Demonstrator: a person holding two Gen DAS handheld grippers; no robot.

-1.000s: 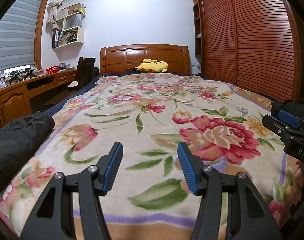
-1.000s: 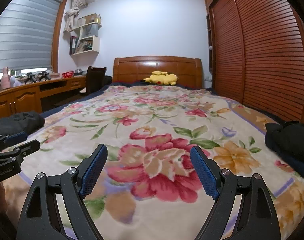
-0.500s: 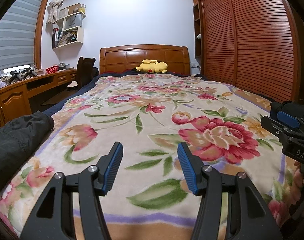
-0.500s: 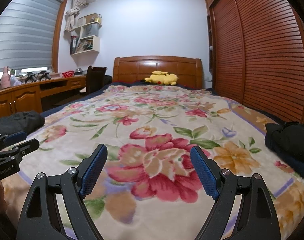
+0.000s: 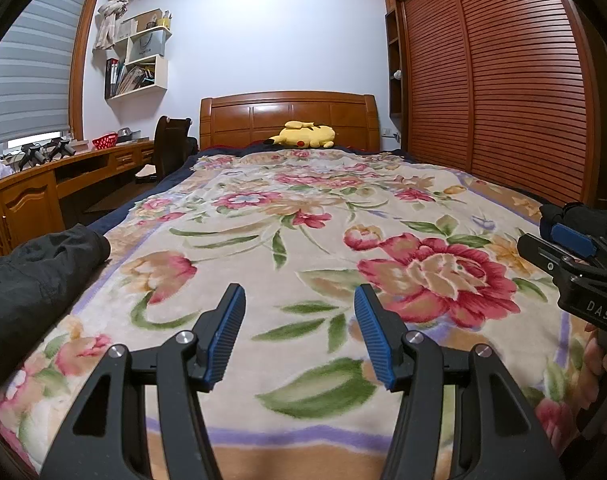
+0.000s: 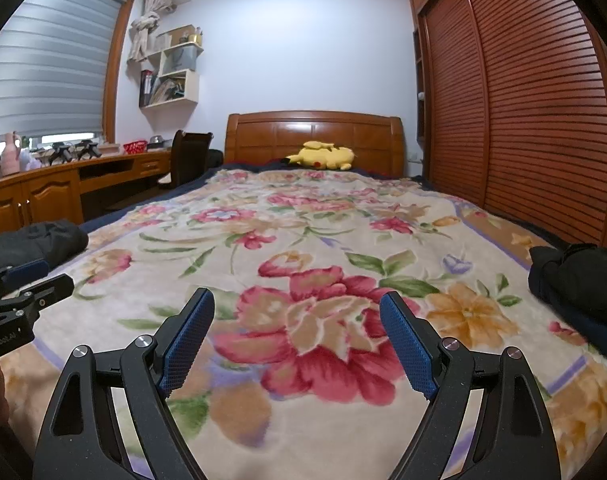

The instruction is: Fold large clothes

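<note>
Nothing's moved since the earlier frames. My left claw and right claw hover open, empty, over the floral blanket. Dark clothes (bundled) sit at left edge and right edge.

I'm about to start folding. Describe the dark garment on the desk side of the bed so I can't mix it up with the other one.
Start at the bed with the floral blanket and go to its near edge on the window and desk side. The black garment lies bunched there, partly hanging off the edge. The other dark garment lies at the opposite edge, by the slatted wardrobe.
</note>
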